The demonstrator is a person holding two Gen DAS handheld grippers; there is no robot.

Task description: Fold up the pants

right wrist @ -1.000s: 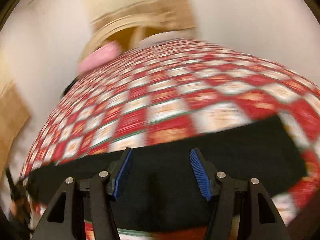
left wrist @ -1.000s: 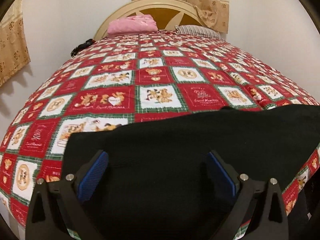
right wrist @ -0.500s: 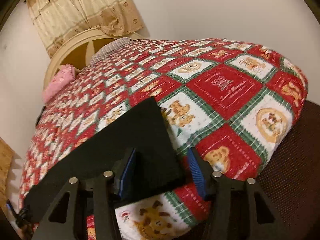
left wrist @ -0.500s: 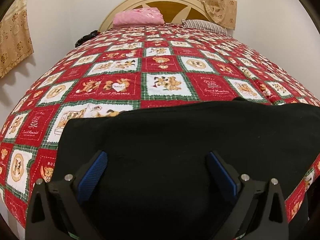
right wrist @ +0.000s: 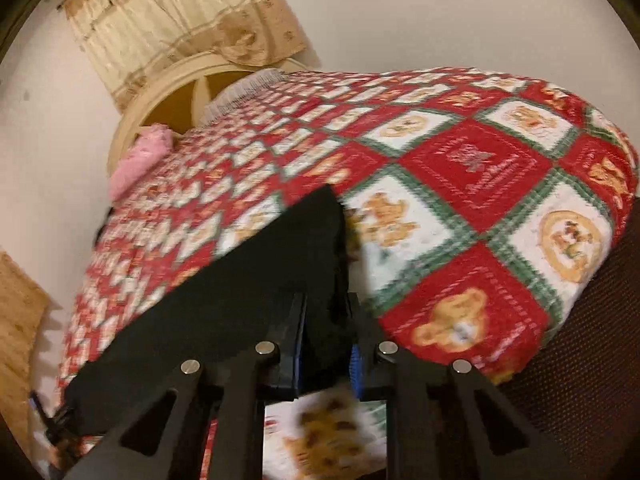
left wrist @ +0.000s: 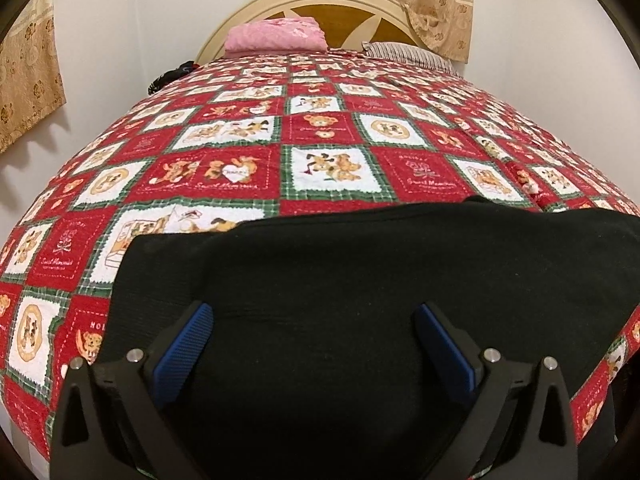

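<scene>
We are working over a bed [left wrist: 328,152] spread with a red, white and green teddy-bear quilt [left wrist: 224,172], a curved headboard [left wrist: 320,4] at its far end. The black pants [left wrist: 360,280] lie flat along the near edge of the bed, running left to right, and look already doubled into a long band. Over their left part our left claw [left wrist: 314,340] hovers with its jaws wide apart, the cloth beneath them but nothing gripped. At the right end of the pants [right wrist: 280,272], our right claw [right wrist: 326,344] has the near corner of the cloth between its jaws, which are closing on it; blur hides whether the pads press yet. We judge this the pick-up step of the next fold. Next the right claw must finish its pinch, the left should take its own hold, and the end can be carried across to the other.
</scene>
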